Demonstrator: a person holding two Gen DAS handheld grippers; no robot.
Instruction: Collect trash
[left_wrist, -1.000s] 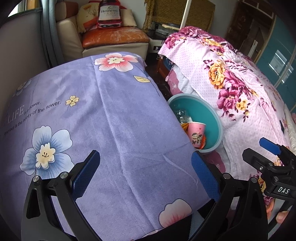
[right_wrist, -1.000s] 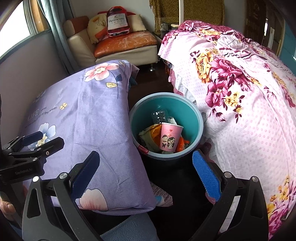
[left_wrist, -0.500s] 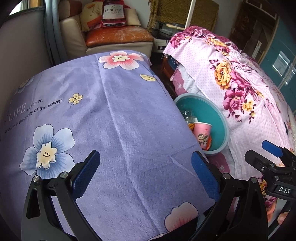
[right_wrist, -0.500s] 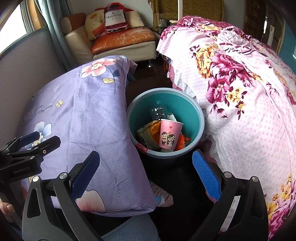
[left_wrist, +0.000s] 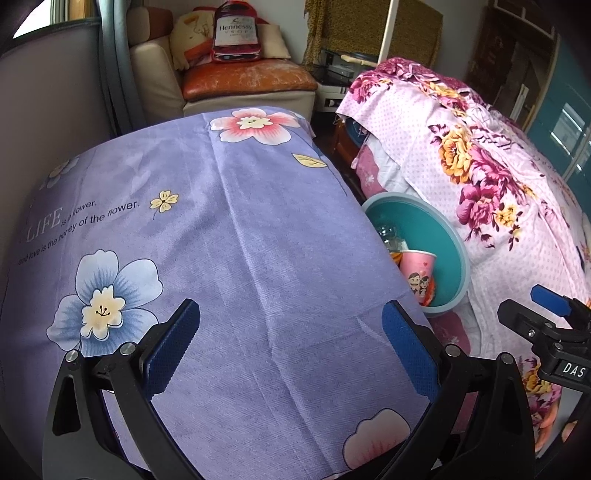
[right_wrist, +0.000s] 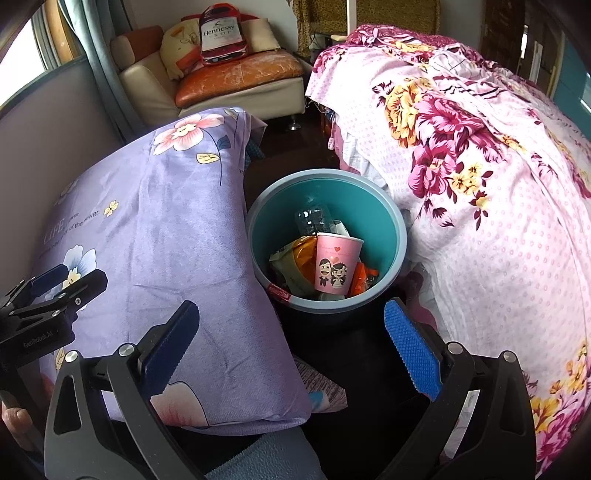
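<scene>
A: What's nearest?

B: Both grippers, jaws wide, nothing between them. The left gripper (left_wrist: 290, 345) hangs over the purple cloth (left_wrist: 229, 236). The right gripper (right_wrist: 291, 343) hangs over dark floor just before the bin (right_wrist: 400, 236).

A: Any writing on the tools?

B: In the left view the right gripper's side reads "DAS". In the right view the left gripper (right_wrist: 48, 295) reads "GenRobot.AI".

A: Where's the trash?

B: In the bin, which stands between the purple cloth and the bed (right_wrist: 498, 192). The bin is round, teal inside with a paler blue rim, mouth facing up.

A: What's inside?

B: 1 pink paper cup (right_wrist: 337, 267) sits on top, long axis nearly upright, leaning slightly, open end up. It's printed with a cartoon couple and a red heart; some faint script is too small to read. Behind it a clear plastic bottle (right_wrist: 312, 218) lies tilted, its base toward the far wall. Orange wrappers (right_wrist: 303, 254) lie beside the cup.

A: And the cloth?

B: Flowers, and print: "LIFE is a flower, and love is the honey of the flower."

A: Farther back?

B: A sofa (left_wrist: 243, 79) with an orange seat, bearing a bottle-shaped cushion (left_wrist: 236, 33) marked "Hennessy".
</scene>
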